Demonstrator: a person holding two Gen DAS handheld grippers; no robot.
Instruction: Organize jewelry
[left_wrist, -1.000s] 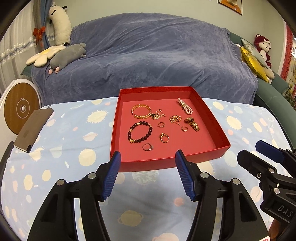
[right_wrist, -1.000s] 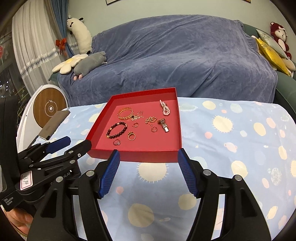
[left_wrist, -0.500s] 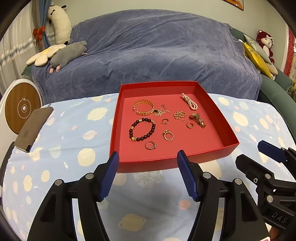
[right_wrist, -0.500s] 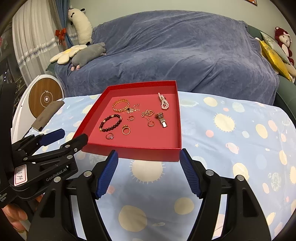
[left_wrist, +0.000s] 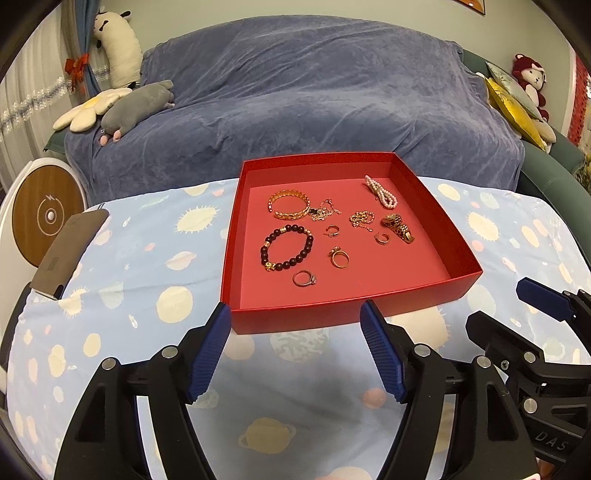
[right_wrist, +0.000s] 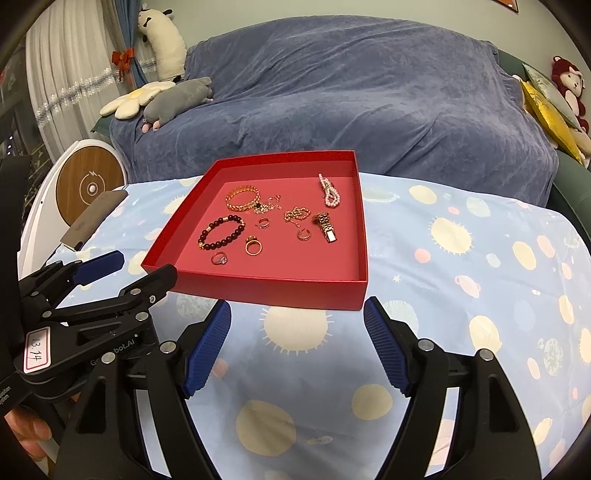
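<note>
Jewelry: bracelets, rings, chains and a pearl strand lie scattered in the red tray (left_wrist: 424, 295) on the bench.
Nearest piece: stone ring (left_wrist: 304, 278), by the near wall, ahead of the left tool (left_wrist: 295, 354).
Bead bracelet (left_wrist: 287, 248): flat, just beyond.
Left tool: released, jaws just widening, nothing between; angled downward.
Right tool (right_wrist: 297, 350): likewise released, widening, empty; at the tray's near-right corner.

One red tray (left_wrist: 347, 317). Inside: two bracelets (left_wrist: 289, 209), four rings (left_wrist: 339, 257), two chains (left_wrist: 361, 218), one pearl strand (left_wrist: 380, 190), one watch (left_wrist: 398, 228).
</note>
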